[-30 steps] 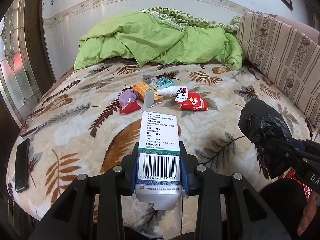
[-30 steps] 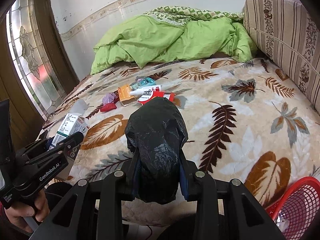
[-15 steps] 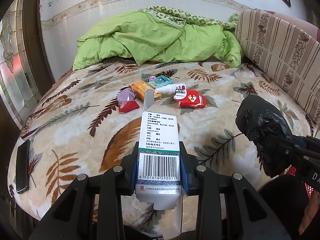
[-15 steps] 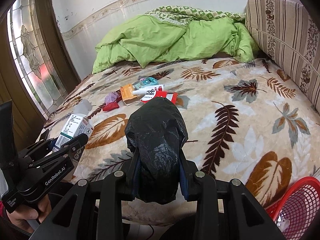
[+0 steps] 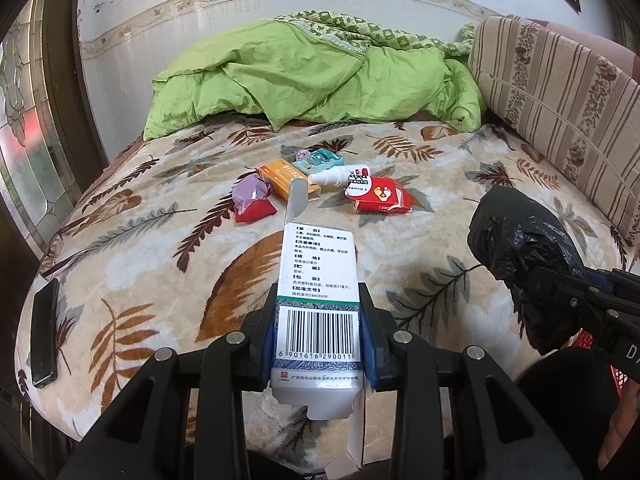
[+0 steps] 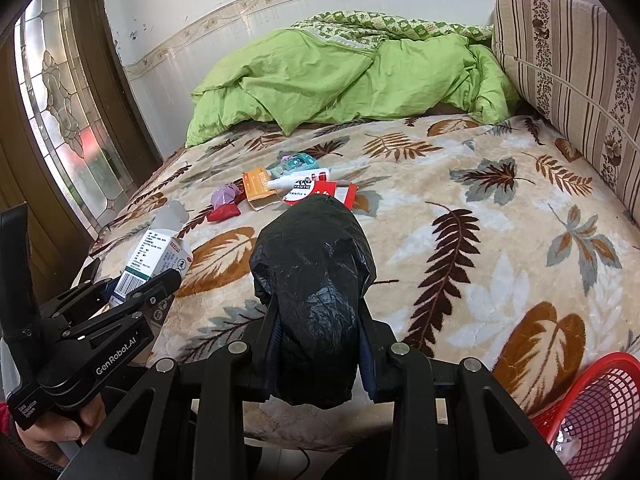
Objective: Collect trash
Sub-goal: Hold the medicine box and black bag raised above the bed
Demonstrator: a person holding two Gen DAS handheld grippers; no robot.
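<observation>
My left gripper (image 5: 318, 334) is shut on a white medicine box (image 5: 318, 280) with a barcode, its end flaps open, held above the near edge of the bed. My right gripper (image 6: 318, 344) is shut on a crumpled black plastic bag (image 6: 314, 280). Each gripper shows in the other's view: the bag (image 5: 516, 240) at right, the box (image 6: 154, 258) at left. Mid-bed lies a cluster of trash: a red packet (image 5: 380, 196), a white spray bottle (image 5: 338, 176), an orange box (image 5: 286, 180), a teal blister pack (image 5: 318, 160) and a purple-and-red wrapper (image 5: 252, 200).
A red mesh basket (image 6: 592, 404) stands on the floor at the bed's near right corner. A black phone (image 5: 44, 332) lies at the bed's left edge. A green duvet (image 5: 304, 76) is piled at the back, a striped cushion (image 5: 560, 108) on the right, a stained-glass door (image 6: 60, 108) on the left.
</observation>
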